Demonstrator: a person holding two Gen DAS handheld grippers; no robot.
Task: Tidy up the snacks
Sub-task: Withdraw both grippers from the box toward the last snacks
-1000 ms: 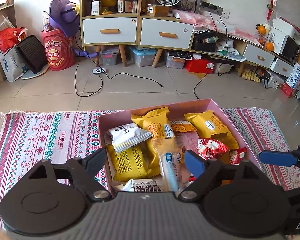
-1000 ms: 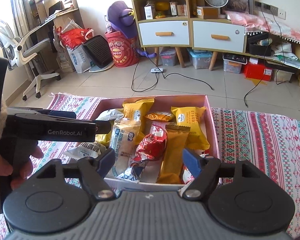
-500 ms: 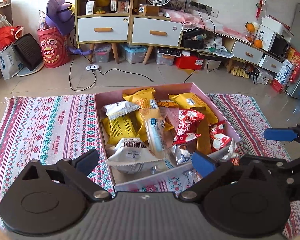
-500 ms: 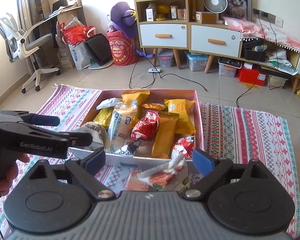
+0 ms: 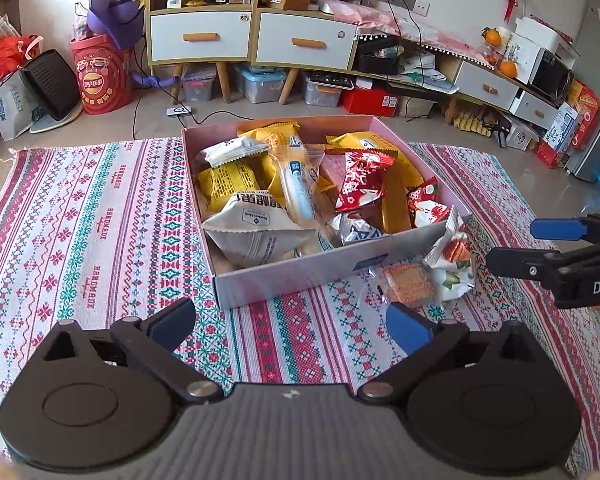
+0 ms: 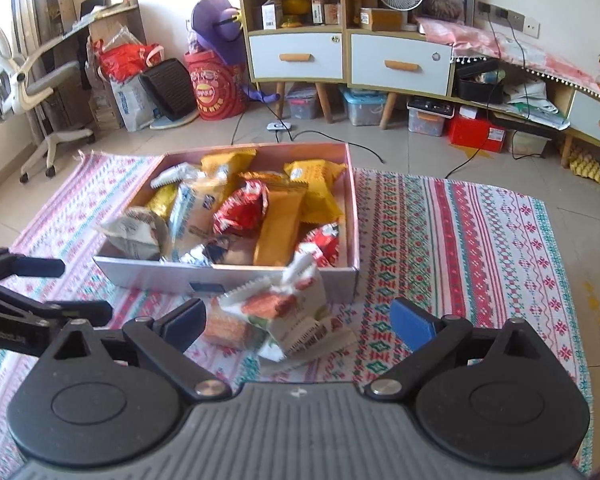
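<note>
A pink box (image 5: 296, 278) (image 6: 260, 276) full of snack packets sits on a patterned rug (image 5: 80, 220) (image 6: 460, 232). Two snacks lie on the rug outside its near wall: a white packet with red print (image 5: 452, 264) (image 6: 296, 316) and a clear-wrapped orange cracker (image 5: 408, 282) (image 6: 224, 328). My left gripper (image 5: 290, 324) is open and empty over the rug, short of the box. My right gripper (image 6: 298, 324) is open and empty, its fingers either side of the two loose snacks; it also shows at the right edge of the left wrist view (image 5: 512, 246).
White drawer cabinets (image 5: 252, 36) (image 6: 348, 60), storage bins, cables, a red Lay's tub (image 5: 100, 80) and bags stand beyond the rug. An office chair (image 6: 40, 92) stands at far left. My left gripper shows in the right wrist view (image 6: 80, 292).
Both grippers have pulled back from over the box toward me. The two loose snacks in front of the box have come into view.
</note>
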